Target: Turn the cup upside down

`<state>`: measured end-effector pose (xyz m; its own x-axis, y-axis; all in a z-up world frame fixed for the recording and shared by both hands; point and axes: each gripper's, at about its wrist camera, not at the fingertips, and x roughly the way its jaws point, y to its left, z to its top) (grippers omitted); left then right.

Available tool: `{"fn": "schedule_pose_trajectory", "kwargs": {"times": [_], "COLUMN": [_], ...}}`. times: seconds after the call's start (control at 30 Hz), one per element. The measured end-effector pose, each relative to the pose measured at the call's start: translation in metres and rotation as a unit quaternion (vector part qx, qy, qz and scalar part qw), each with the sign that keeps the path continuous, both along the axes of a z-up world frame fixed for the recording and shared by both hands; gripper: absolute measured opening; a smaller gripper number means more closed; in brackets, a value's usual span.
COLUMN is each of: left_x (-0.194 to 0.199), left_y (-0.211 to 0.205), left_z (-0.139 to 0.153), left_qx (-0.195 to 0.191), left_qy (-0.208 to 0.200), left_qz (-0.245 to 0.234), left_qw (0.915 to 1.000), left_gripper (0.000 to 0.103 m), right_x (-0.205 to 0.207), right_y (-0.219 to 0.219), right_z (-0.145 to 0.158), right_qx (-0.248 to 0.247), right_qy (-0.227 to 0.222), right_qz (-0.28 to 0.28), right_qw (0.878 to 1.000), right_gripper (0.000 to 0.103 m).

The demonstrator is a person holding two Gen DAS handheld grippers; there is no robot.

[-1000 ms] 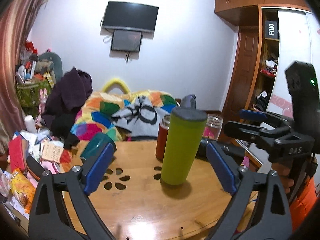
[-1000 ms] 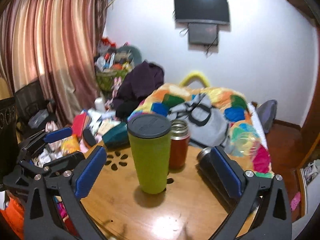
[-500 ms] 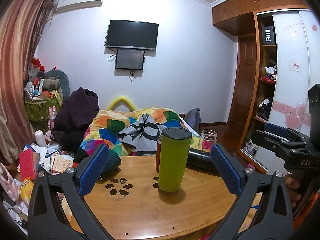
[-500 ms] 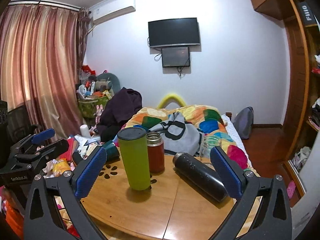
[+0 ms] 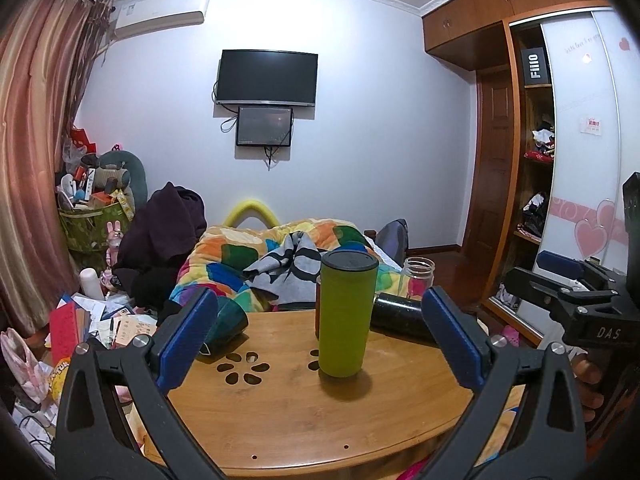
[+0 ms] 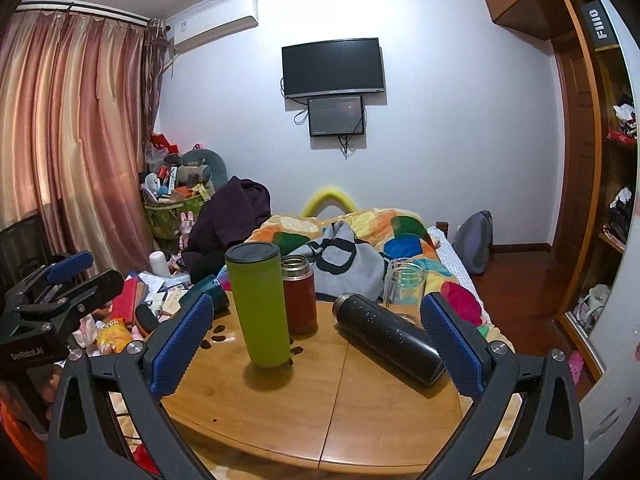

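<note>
Looks like nothing's grabbed yet: both the left gripper (image 5: pixel 320 334) and right gripper (image 6: pixel 316 336) have fingers spread wide, green tumbler (image 5: pixel 347 312) standing ahead between them on the worktop (image 5: pixel 304 412). Next: close in, grip its sides, invert.

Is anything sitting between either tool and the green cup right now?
Nothing visible. The green cup stands upright on the wooden table, with bare tabletop between it and the open left tool and right tool. The red flask stands behind it; the black bottle lies to its right.
</note>
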<state>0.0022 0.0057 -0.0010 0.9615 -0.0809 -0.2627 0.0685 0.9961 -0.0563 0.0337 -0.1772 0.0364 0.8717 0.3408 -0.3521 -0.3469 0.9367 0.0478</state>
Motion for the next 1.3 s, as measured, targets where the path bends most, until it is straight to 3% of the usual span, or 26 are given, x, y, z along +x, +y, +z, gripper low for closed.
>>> {"fn": "schedule_pose_trajectory", "kwargs": {"times": [1.3], "left_x": [-0.0042], "left_y": [-0.0024], "left_z": [0.0012], "left_qx": [0.005], "left_qy": [-0.005], "left_qz": [0.004], "left_qw": [1.0000], "left_gripper": [0.103], "right_x": [-0.0045], "right_y": [0.0003], "right_z": [0.0020], "right_qx": [0.002], "right_qy": [-0.012], "right_qz": [0.005], "right_qw": [1.000], "right_gripper": [0.103]}}
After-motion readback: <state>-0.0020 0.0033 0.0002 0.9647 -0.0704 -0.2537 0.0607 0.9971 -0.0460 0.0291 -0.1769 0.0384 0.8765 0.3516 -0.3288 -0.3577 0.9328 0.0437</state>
